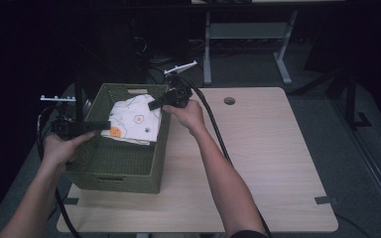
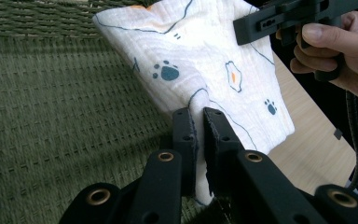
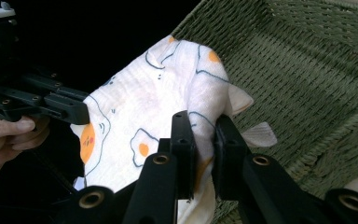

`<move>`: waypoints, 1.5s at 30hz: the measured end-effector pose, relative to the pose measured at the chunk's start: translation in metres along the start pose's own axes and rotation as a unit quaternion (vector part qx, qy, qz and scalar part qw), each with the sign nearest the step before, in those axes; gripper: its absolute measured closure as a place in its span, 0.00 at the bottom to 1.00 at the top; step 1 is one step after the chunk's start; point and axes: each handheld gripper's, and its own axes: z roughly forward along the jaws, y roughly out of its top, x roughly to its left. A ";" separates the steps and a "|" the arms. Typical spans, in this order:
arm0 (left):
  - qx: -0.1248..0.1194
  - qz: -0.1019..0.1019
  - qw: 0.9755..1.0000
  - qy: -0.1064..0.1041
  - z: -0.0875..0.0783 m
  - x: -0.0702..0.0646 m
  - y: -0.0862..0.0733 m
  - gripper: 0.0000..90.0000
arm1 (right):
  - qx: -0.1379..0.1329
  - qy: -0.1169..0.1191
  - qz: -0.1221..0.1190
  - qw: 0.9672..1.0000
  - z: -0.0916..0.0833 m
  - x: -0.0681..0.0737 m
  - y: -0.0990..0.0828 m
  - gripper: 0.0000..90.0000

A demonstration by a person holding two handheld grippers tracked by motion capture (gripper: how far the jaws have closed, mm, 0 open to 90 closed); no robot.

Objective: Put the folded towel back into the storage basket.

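A white cloth (image 1: pixel 135 119) printed with paw prints and fried eggs hangs stretched over the green woven basket (image 1: pixel 124 171). My left gripper (image 1: pixel 110 126) is shut on the cloth's left corner, above the basket's left side. In the left gripper view the fabric (image 2: pixel 205 60) bunches between the jaws of the left gripper (image 2: pixel 199 116), and the other gripper shows at the top right. My right gripper (image 1: pixel 151 104) is shut on the cloth's far right edge, near the basket's right rim. The right gripper view shows the cloth (image 3: pixel 168 98) pinched in the right gripper (image 3: pixel 205 121).
The basket stands on the left part of a light wooden table (image 1: pixel 268 163), with a round cable hole (image 1: pixel 229 100) at the back. The basket's woven floor (image 2: pixel 51 107) lies under the cloth. Black cables trail from both grippers. Dark floor and a desk frame lie beyond.
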 end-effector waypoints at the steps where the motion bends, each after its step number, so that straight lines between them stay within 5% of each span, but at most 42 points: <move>1: 0.002 0.000 1.000 0.001 0.001 0.001 -0.001 0.94 | 0.001 0.000 0.001 1.000 0.001 -0.001 0.000 0.89; 45: 0.031 -0.029 0.998 0.036 0.002 0.039 -0.022 0.94 | 0.027 0.009 0.009 1.000 0.056 -0.007 -0.007 0.89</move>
